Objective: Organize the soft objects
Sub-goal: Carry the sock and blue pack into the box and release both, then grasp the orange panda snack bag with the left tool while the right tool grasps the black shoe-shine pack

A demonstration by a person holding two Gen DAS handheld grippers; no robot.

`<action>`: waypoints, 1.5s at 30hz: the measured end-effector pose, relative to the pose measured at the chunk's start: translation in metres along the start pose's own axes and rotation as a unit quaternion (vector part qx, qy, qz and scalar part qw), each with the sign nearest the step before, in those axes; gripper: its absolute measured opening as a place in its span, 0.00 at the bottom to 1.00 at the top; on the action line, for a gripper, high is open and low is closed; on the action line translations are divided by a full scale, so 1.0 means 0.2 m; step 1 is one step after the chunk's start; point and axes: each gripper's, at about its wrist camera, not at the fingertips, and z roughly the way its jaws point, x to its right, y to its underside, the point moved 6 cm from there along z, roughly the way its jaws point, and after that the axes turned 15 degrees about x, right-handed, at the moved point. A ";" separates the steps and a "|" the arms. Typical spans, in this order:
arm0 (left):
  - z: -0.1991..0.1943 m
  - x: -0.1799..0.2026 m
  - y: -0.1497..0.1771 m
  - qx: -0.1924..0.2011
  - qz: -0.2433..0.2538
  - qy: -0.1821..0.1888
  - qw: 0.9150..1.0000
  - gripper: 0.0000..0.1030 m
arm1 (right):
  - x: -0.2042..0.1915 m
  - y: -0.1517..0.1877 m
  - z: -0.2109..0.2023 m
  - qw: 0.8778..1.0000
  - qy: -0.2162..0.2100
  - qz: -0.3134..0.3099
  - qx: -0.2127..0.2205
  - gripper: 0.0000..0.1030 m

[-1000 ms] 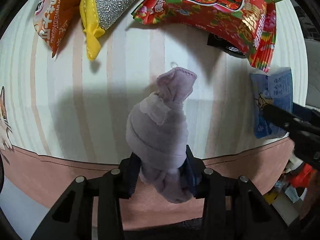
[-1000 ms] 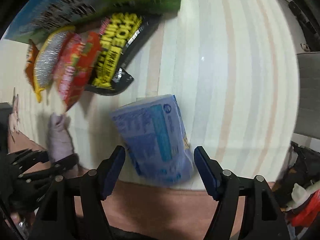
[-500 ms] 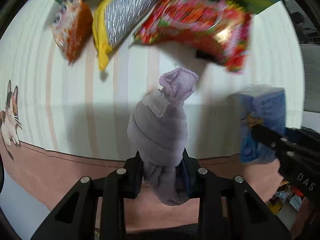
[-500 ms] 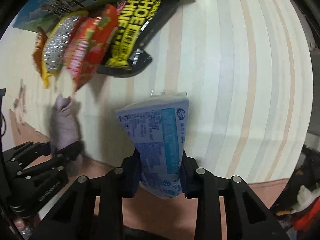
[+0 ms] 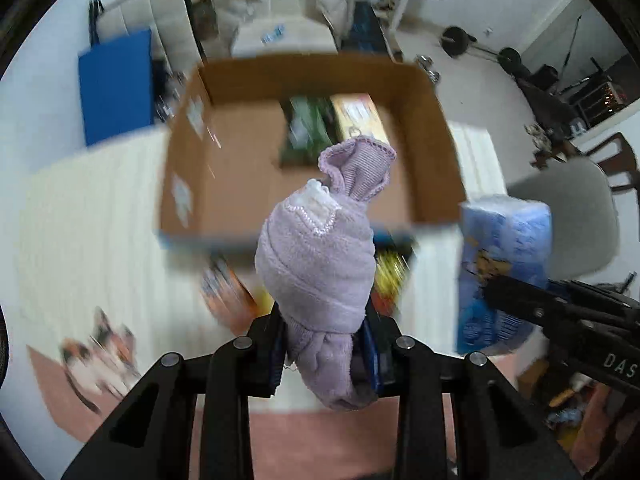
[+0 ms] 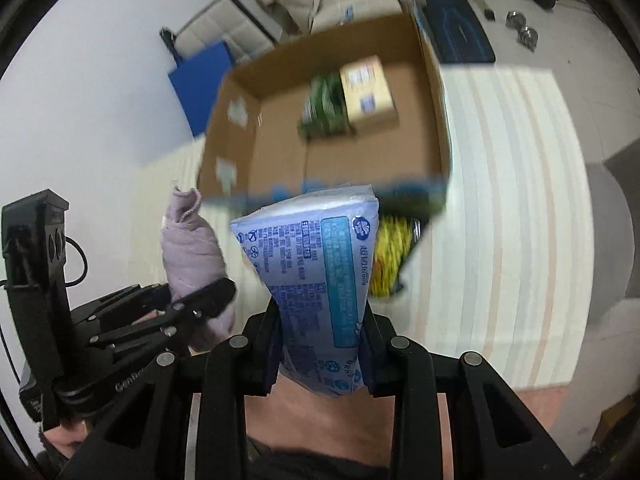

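Rolled lilac sock bundle (image 5: 320, 264) pinched at its lower end between the pads of the left claw (image 5: 325, 354), cuff end sticking up, raised clear above the striped surface (image 5: 92, 216). Blue tissue pack (image 6: 320, 280) squeezed at its lower part in the right claw (image 6: 322, 350), likewise lifted off the surface, waist visibly narrowed by the grip. Both claws side by side, the sock bundle just left of the tissue pack in the right wrist view. Beyond both held things, an open cardboard box (image 5: 432, 128) standing on the surface, with a green packet (image 6: 324, 108) and a yellow-brown carton (image 6: 368, 92) lying side by side on its floor. Blurred snack bags (image 5: 228, 292) on the surface just before the box's near wall. Grey chair (image 5: 568, 208) off to the right.
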 end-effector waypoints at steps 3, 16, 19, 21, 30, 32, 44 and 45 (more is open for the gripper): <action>0.11 -0.10 -0.22 -0.001 0.010 -0.027 1.000 0.28 | 0.02 -0.20 0.09 1.000 0.019 0.006 0.000 0.33; 0.99 -0.34 -0.58 -0.120 0.035 -0.052 0.991 0.28 | 0.26 -0.50 0.82 0.985 0.140 0.004 -0.101 0.33; 1.13 -0.34 -0.58 -0.145 0.038 -0.049 0.987 0.28 | 0.28 -0.50 0.89 0.982 0.152 0.001 -0.113 0.33; 1.19 -0.34 -0.61 -0.156 0.038 -0.048 0.986 0.28 | 0.31 -0.49 0.95 0.979 0.161 -0.007 -0.123 0.33; 1.36 -0.32 -0.62 -0.196 0.048 -0.047 0.978 0.33 | 0.32 -0.47 1.07 0.973 0.179 -0.016 -0.146 0.39; 1.34 -0.32 -0.63 -0.198 0.038 -0.043 0.979 0.33 | 0.32 -0.48 1.07 0.973 0.179 -0.013 -0.144 0.48; 0.83 -0.34 -0.79 -0.068 0.015 -0.037 0.997 0.96 | 0.21 -0.61 0.79 0.982 0.163 -0.027 -0.087 1.00; 0.79 -0.34 -0.78 -0.059 0.014 -0.038 0.997 0.97 | 0.20 -0.62 0.76 0.982 0.168 -0.032 -0.078 1.00</action>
